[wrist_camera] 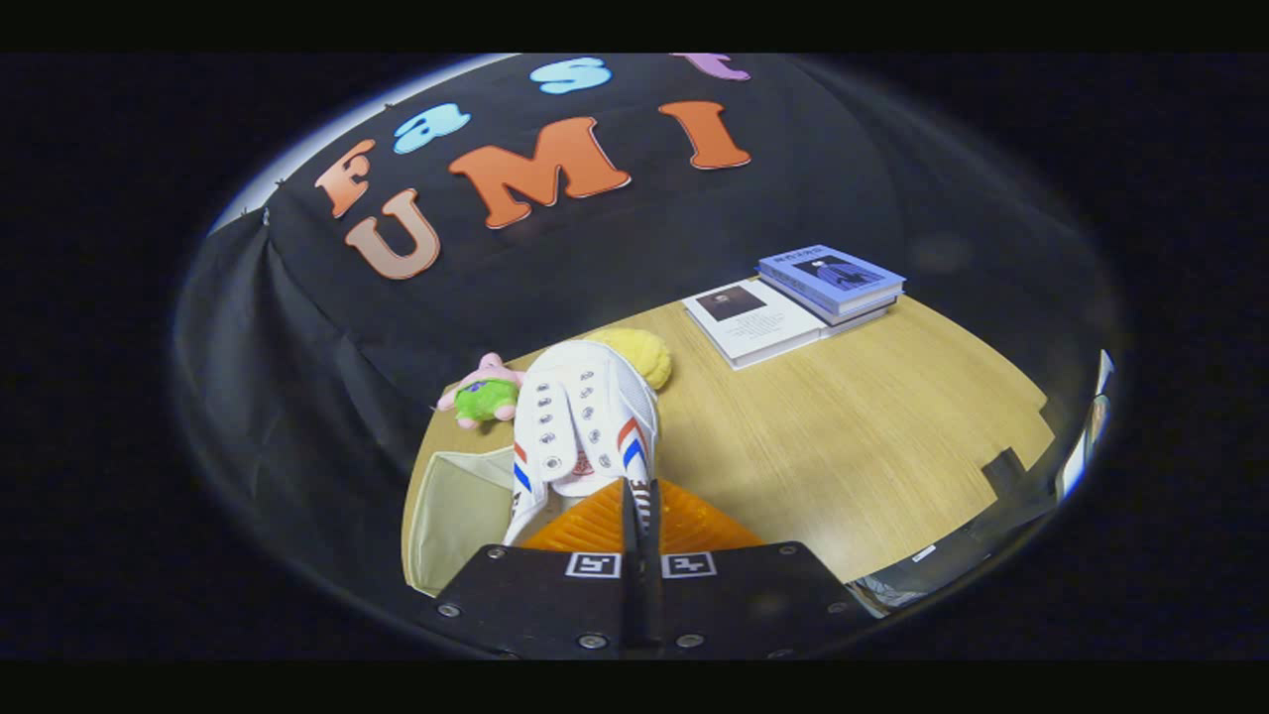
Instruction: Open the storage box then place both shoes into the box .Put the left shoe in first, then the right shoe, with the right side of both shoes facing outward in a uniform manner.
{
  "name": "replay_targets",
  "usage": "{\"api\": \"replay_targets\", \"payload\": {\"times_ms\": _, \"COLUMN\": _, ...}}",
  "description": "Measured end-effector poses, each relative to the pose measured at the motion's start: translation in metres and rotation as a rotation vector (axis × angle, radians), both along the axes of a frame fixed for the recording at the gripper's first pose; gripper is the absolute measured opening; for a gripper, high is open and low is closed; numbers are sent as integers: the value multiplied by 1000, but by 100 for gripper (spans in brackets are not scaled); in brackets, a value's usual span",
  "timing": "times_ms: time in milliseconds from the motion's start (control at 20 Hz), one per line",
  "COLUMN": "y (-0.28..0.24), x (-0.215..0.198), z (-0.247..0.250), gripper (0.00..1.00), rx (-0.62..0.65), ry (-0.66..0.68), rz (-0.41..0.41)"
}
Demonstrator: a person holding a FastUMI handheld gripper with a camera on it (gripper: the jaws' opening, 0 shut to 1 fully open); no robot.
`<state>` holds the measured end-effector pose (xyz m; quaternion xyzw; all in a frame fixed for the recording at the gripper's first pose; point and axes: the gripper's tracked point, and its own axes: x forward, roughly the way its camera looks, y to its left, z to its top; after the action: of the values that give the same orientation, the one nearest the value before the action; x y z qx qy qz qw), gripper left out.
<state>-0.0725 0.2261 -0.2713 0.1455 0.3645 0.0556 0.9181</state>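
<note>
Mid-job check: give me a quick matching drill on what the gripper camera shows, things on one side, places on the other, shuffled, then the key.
Things:
1. white shoe
2. blue book
3. green and pink plush toy
4. beige storage box

Places:
A. far end of the table, stacked on another book
B. beside the shoe's toe, near the black cloth
C. held in the shut jaws of the gripper
D. beside the shoe's heel end, near the jaws

Pairs: 1-C, 2-A, 3-B, 4-D

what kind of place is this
Likely a draped demo booth with a home-style setup: black cloth wall, a wooden table with books and a plush toy. The gripper pinches a white shoe.
</note>
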Motion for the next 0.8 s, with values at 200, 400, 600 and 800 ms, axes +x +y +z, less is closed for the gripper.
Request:
{"api": "replay_targets", "payload": {"times_ms": 200, "y": 44, "x": -14, "z": -1, "gripper": 1, "rx": 16, "ry": 3, "rz": 29}}
{"api": "replay_targets", "payload": {"times_ms": 400, "y": 77, "x": -30, "z": -10, "gripper": 1, "rx": 16, "ry": 13, "rz": 50}}
{"api": "replay_targets", "payload": {"times_ms": 600, "y": 97, "x": -43, "z": -25, "gripper": 0, "rx": -4, "ry": 15, "rz": 56}}
{"api": "replay_targets", "payload": {"times_ms": 800, "y": 99, "x": -51, "z": -44, "gripper": 1, "rx": -50, "ry": 41, "rz": 64}}
